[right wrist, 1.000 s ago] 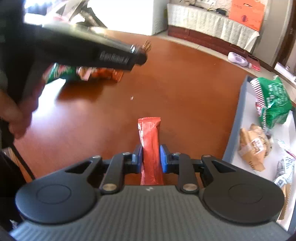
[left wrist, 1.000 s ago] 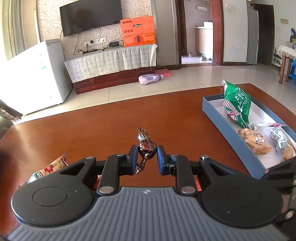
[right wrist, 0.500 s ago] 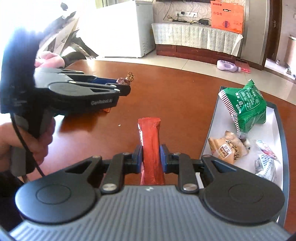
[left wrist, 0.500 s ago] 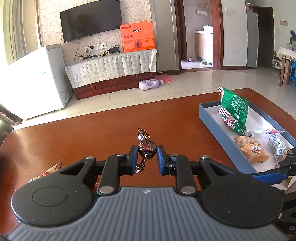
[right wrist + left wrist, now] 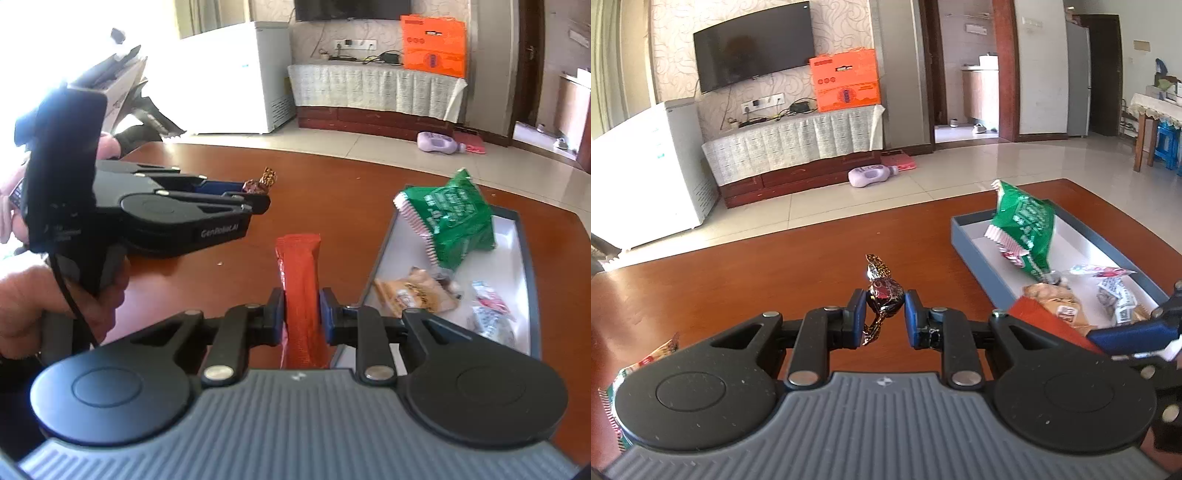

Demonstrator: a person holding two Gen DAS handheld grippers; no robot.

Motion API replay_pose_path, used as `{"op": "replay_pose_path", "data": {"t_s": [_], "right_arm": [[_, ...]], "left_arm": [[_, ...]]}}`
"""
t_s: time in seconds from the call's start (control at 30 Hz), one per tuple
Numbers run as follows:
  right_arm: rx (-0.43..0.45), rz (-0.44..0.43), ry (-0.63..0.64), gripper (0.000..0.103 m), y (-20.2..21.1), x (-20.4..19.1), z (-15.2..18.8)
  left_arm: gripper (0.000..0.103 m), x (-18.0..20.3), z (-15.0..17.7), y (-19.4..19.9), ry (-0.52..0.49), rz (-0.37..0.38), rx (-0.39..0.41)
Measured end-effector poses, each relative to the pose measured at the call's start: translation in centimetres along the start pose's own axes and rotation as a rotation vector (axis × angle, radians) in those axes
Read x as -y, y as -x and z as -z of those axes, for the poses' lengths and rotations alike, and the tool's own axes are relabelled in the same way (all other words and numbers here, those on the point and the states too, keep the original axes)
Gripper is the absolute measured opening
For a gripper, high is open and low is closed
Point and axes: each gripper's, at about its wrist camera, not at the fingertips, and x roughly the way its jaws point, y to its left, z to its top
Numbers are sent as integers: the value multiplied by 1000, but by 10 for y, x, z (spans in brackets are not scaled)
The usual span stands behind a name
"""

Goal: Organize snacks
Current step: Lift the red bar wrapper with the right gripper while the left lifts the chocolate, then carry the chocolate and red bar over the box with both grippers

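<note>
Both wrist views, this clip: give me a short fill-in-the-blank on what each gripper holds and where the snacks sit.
1. The left gripper is shut on a foil-wrapped ____.
2. The right gripper grips a long packet coloured ____.
3. The green bag leans inside the ____ tray.
4. Neither held snack is in the tray yet; both are held above the ____.

Missing words: candy; red; blue; table

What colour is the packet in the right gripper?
Orange-red, plain as far as visible; the packet shows best in the right wrist view, clamped by the right gripper.
</note>
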Motion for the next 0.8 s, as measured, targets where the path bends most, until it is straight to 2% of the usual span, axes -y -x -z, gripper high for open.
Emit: {"op": "replay_pose_path", "data": {"t_s": [0.8], "right_arm": [[91, 76, -103, 24, 36, 60, 9]], "left_arm": [[26, 74, -9, -13, -68, 121, 40]]}}
